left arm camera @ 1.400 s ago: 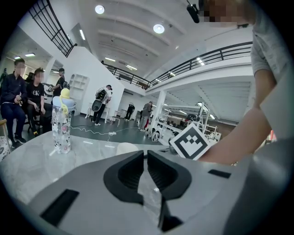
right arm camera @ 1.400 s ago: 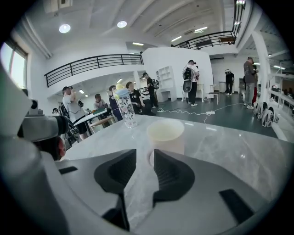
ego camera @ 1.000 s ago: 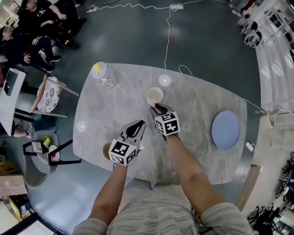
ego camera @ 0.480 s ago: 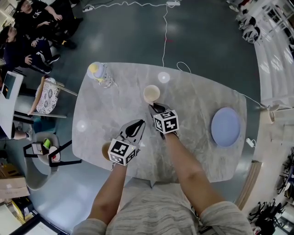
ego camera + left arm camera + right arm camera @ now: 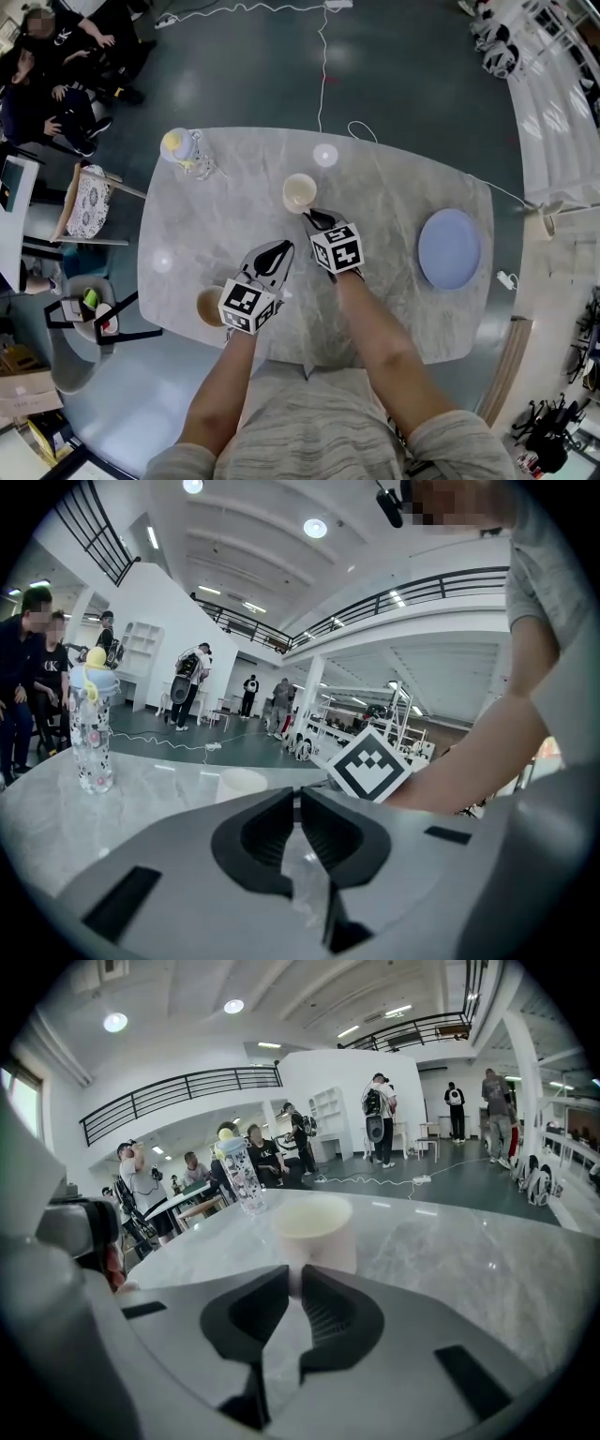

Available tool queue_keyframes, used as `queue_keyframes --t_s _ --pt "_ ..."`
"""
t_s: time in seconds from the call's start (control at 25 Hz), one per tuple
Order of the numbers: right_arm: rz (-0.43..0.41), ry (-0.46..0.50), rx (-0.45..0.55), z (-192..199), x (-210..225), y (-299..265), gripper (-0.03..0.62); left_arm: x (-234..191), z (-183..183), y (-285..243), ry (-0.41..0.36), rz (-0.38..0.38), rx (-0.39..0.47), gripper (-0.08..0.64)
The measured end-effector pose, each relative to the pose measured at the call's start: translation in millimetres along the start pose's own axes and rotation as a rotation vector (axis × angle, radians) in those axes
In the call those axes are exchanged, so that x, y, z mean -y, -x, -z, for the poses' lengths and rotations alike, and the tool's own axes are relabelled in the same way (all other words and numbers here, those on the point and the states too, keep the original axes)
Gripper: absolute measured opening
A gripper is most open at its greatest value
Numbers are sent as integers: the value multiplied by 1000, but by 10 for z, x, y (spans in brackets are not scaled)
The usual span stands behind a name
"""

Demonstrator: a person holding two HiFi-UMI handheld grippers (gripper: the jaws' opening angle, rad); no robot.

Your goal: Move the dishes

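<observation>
Right gripper [image 5: 316,217] clenched, empty, tips at cream cup [image 5: 300,192], maybe touching. Left gripper [image 5: 280,247] clenched, empty. Blue plate [image 5: 449,247] by table [image 5: 225,225] right edge.

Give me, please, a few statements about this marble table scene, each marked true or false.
1. The round pale-blue plate lies on the grey marble table, to the right of both grippers. True.
2. The right gripper is clamped on the cream cup. False: its jaws are together, with the cup just ahead of them.
3. The left gripper has its jaws wide apart. False: they are together, with nothing between.
4. The clear bottle with a yellow cap stands upright near the table's far left corner. True.
5. The tan cup sits on the plate. False: it sits on the table beside the left gripper.
</observation>
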State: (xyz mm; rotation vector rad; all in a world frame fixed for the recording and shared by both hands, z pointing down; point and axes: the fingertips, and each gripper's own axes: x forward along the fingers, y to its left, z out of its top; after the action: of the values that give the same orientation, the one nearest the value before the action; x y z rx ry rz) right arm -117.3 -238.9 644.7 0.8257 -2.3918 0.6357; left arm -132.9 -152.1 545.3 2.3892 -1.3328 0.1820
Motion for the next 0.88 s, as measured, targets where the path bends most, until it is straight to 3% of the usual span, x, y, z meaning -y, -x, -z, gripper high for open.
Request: queue_keyframes --t_s 0.28,0.88 --pt "34 33 -8 231 141 300 57 279 69 -153 -17 49 -11 21" --pt "132 -16 16 756 826 1267 54 1262 281 -792 -60 185 -78 21"
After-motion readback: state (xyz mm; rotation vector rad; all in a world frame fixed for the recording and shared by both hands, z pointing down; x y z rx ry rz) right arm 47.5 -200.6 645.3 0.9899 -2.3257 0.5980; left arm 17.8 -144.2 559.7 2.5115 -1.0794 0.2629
